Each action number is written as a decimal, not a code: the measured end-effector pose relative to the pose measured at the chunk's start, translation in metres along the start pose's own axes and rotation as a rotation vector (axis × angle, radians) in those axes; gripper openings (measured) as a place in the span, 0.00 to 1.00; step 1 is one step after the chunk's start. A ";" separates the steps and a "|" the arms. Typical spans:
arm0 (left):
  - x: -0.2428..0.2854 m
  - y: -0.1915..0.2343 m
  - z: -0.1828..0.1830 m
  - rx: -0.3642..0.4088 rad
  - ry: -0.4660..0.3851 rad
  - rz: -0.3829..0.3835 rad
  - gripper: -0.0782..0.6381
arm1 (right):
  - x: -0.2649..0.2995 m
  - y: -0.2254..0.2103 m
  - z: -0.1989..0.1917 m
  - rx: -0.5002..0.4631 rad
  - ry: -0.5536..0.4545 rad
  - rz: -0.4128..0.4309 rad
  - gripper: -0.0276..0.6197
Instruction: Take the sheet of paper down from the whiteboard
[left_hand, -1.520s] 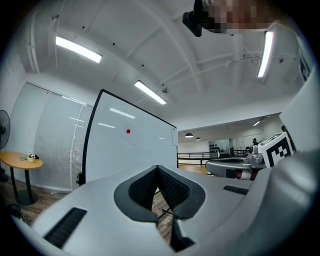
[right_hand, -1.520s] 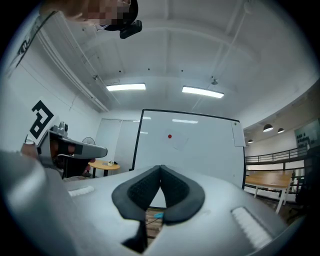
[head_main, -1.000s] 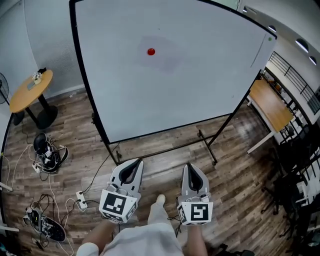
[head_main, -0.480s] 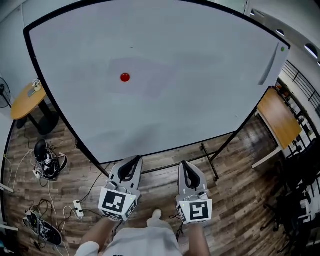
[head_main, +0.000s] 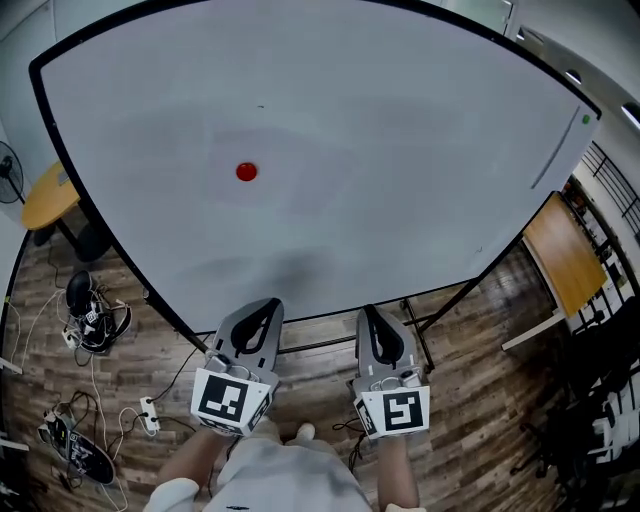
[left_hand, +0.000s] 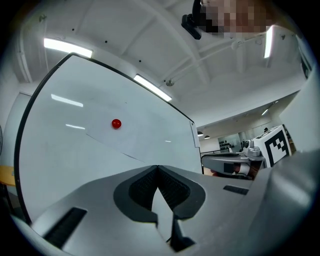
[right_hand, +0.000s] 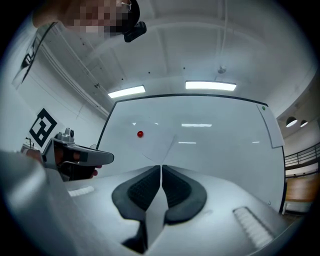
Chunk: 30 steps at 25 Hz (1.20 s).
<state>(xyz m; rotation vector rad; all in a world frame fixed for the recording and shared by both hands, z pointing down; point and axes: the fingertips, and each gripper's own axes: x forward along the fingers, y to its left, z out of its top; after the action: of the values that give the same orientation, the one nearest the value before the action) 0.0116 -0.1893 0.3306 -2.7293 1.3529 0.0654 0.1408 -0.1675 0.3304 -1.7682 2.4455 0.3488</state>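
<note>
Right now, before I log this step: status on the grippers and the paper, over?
Left hand-held gripper shut, empty; right hand-held gripper shut, empty. Sheet of paper on whiteboard, pinned by red magnet, untouched. Nothing seen in the way.

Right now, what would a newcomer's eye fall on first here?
The big whiteboard fills most of the head view, with one red magnet left of its centre pinning a faint sheet of paper. Below it, the left gripper and right gripper sit side by side, both shut and empty, short of the board.
</note>
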 end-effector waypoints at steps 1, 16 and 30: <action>0.003 0.004 0.002 -0.004 -0.004 -0.002 0.12 | 0.005 0.000 0.001 -0.005 0.001 0.000 0.06; 0.024 0.044 0.026 0.044 -0.053 -0.027 0.12 | 0.051 -0.002 0.013 -0.008 -0.041 -0.039 0.06; 0.033 0.046 0.043 0.058 -0.080 -0.025 0.12 | 0.090 -0.023 0.046 0.020 -0.091 0.020 0.09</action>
<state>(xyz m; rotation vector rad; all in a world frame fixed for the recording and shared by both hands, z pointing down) -0.0050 -0.2384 0.2824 -2.6649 1.2789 0.1301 0.1315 -0.2463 0.2630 -1.6833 2.3969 0.3956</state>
